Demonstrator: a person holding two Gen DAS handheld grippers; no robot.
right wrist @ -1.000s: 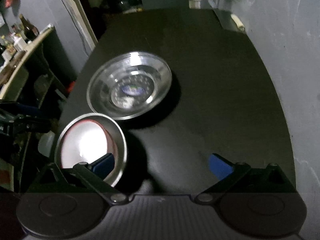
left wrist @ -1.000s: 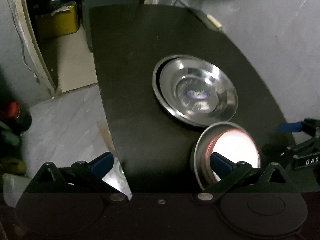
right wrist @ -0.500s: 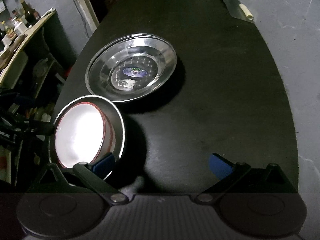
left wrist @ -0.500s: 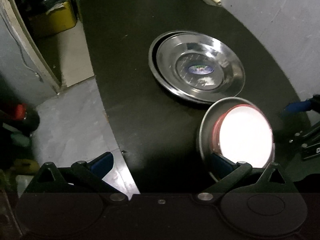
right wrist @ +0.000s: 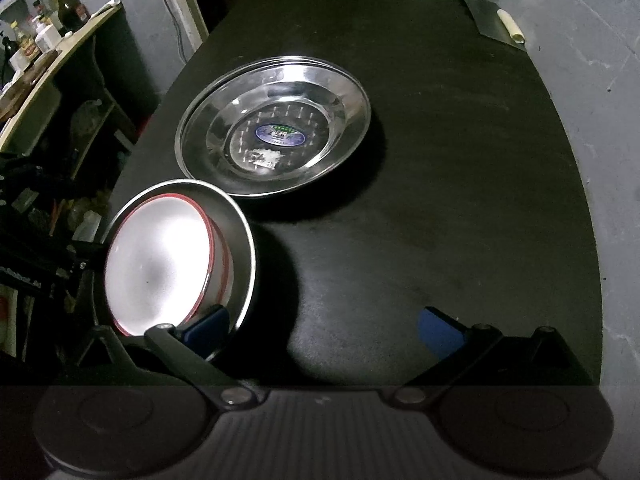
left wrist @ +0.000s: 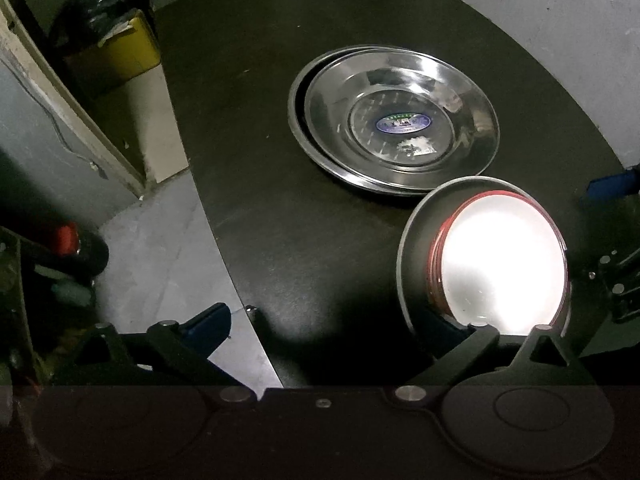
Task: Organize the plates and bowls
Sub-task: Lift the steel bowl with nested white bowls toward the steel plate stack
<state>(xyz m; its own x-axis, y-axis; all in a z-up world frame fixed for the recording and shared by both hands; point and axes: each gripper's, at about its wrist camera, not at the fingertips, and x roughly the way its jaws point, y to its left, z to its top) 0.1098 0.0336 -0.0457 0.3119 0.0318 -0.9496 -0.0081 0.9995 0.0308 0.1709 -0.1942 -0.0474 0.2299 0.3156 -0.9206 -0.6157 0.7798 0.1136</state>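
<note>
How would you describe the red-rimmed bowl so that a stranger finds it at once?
On the black table, look nearer than the steel plates. There a steel bowl holds a smaller white bowl, the only one with a red rim.

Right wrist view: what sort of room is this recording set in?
Probably a home kitchen or storage corner. A dark table carries stacked steel plates and nested bowls, a side shelf holds bottles and jars, and the grey wall looks like bare plaster.
</note>
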